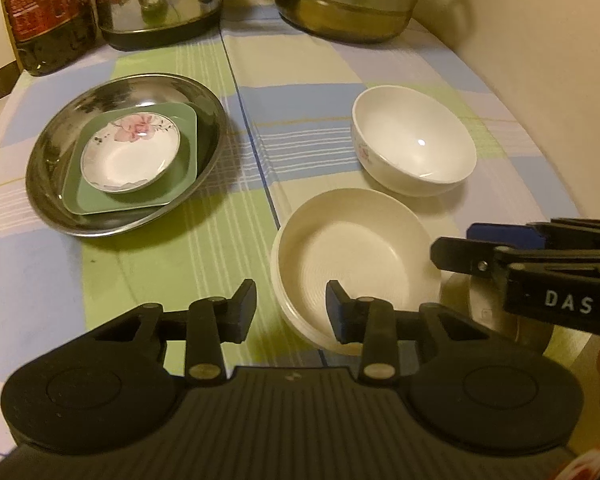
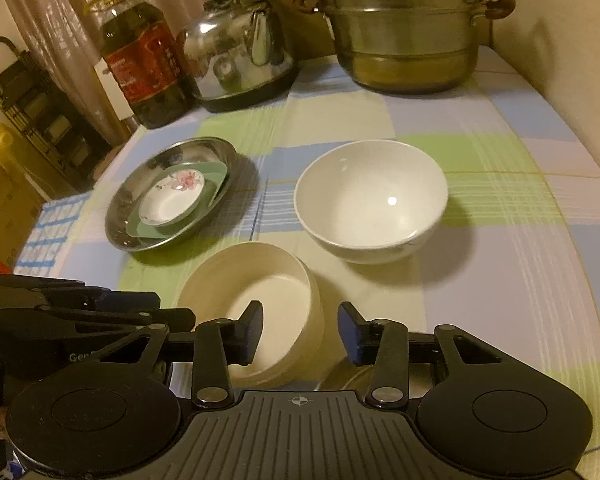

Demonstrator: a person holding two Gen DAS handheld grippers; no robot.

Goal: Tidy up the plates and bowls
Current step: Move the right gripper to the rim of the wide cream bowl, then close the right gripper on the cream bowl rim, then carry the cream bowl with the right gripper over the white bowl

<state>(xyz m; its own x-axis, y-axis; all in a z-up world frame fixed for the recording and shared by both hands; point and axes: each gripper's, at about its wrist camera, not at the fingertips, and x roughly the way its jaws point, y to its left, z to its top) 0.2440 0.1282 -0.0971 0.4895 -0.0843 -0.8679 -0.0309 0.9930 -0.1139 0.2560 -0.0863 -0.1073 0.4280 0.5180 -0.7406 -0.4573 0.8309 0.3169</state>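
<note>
A cream ribbed bowl [image 1: 356, 252] [image 2: 268, 280] sits near the table's front. My left gripper [image 1: 292, 308] is open, its jaws astride the bowl's near left rim. My right gripper [image 2: 300, 332] is open, astride the bowl's right wall; it also shows in the left wrist view [image 1: 460, 248]. A white porcelain bowl [image 1: 414, 140] [image 2: 370, 196] stands behind. At the left a steel dish [image 1: 60, 184] [image 2: 128, 220] holds a green square plate [image 1: 100, 200] [image 2: 216, 176] with a small flowered saucer [image 1: 130, 158] [image 2: 170, 200] on it.
A checked cloth [image 1: 300, 80] covers the table. At the back stand an oil bottle [image 2: 144, 64], a steel kettle [image 2: 236, 48] and a stacked steamer pot [image 2: 408, 32]. A steel object [image 2: 348, 376] lies under my right gripper. A wall [image 2: 560, 40] borders the right.
</note>
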